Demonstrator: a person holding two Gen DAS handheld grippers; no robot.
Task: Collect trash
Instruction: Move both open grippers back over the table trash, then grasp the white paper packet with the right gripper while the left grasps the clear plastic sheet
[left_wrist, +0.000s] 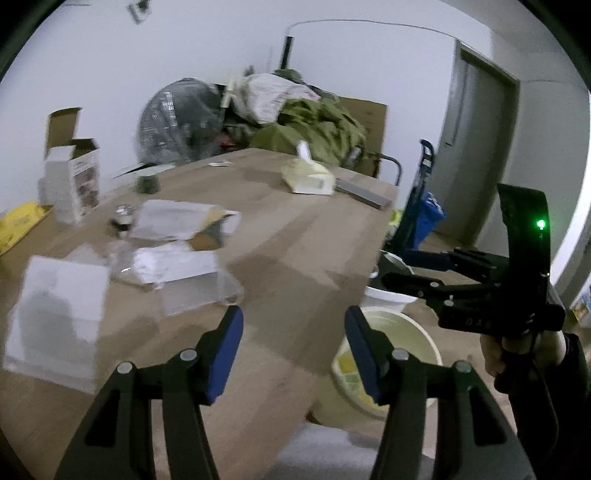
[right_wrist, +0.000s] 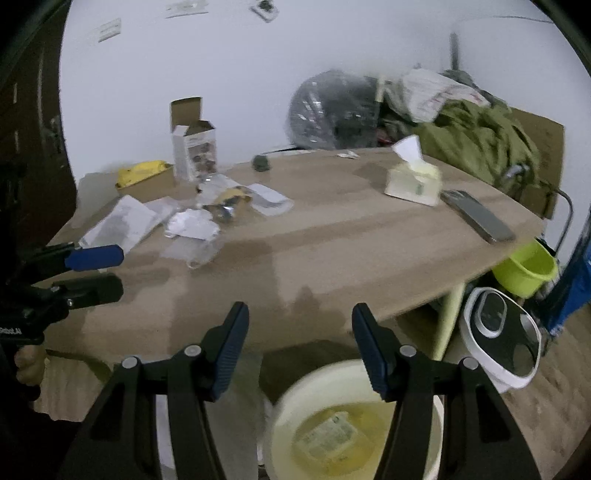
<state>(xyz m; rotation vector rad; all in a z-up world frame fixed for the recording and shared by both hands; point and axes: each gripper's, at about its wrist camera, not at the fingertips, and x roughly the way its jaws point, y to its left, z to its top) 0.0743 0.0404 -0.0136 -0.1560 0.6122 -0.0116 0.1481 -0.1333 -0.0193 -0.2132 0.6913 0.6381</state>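
Note:
Loose trash lies on the left part of the wooden table (left_wrist: 295, 251): white papers (left_wrist: 55, 317), a clear plastic wrapper (left_wrist: 177, 269) and an open flat packet (left_wrist: 184, 221); the same heap shows in the right wrist view (right_wrist: 192, 225). A cream bucket (right_wrist: 354, 428) stands on the floor below the table's near edge, with a printed packet (right_wrist: 328, 435) inside; it also shows in the left wrist view (left_wrist: 391, 354). My left gripper (left_wrist: 293, 354) is open and empty over the table's near edge. My right gripper (right_wrist: 299, 350) is open and empty above the bucket.
A tissue pack (right_wrist: 413, 181), a grey phone (right_wrist: 476, 214), an open carton (right_wrist: 192, 151) and a yellow item (right_wrist: 144, 170) sit on the table. A green bucket (right_wrist: 524, 266) and a white lidded bin (right_wrist: 498, 332) stand on the floor at right. Bags and green cloth (left_wrist: 314, 125) pile behind.

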